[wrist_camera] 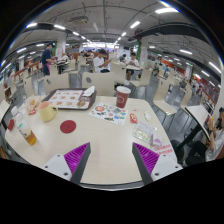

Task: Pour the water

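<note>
Fingers (112, 160) open, empty, above table (100, 150); cup (122, 96) beyond them, tray (70, 98) left of cup.

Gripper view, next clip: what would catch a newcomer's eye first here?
Probably the tongs, open over the bare near part of the white table, with nothing between them. Beyond them lies a dark red coaster, and farther back stands a red cup beside a tray. Behind the table stretches a large hall of white tables and chairs.
</note>
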